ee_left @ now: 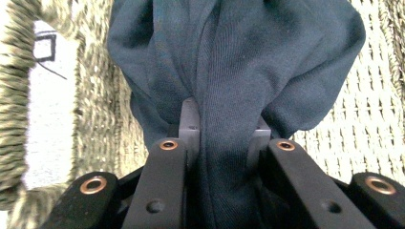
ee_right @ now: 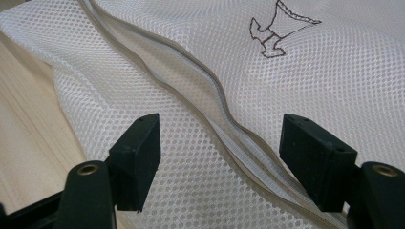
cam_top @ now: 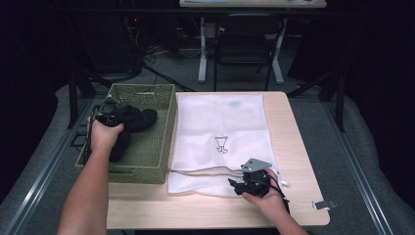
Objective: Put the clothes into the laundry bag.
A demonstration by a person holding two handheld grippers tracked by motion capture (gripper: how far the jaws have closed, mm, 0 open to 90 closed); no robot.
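Observation:
A dark blue-green garment (cam_top: 139, 117) lies in the woven olive basket (cam_top: 142, 88) at the table's left. My left gripper (cam_top: 105, 118) is over the basket, shut on a bunched fold of that garment (ee_left: 239, 62), which hangs out beyond the jaws (ee_left: 224, 138); the basket's weave (ee_left: 372, 119) shows behind it. A white mesh laundry bag (cam_top: 220, 117) lies flat mid-table, its zipper (ee_right: 224, 124) running along the near edge. My right gripper (cam_top: 240, 185) hovers over that edge, jaws wide open (ee_right: 219, 138) either side of the zipper, with nothing held.
The bag bears a small dark emblem (ee_right: 279, 28). Bare wooden tabletop (cam_top: 293, 127) lies right of the bag, with a small pale clip-like object (cam_top: 324, 204) at the near right corner. A chair (cam_top: 247, 39) and a desk leg stand beyond the table.

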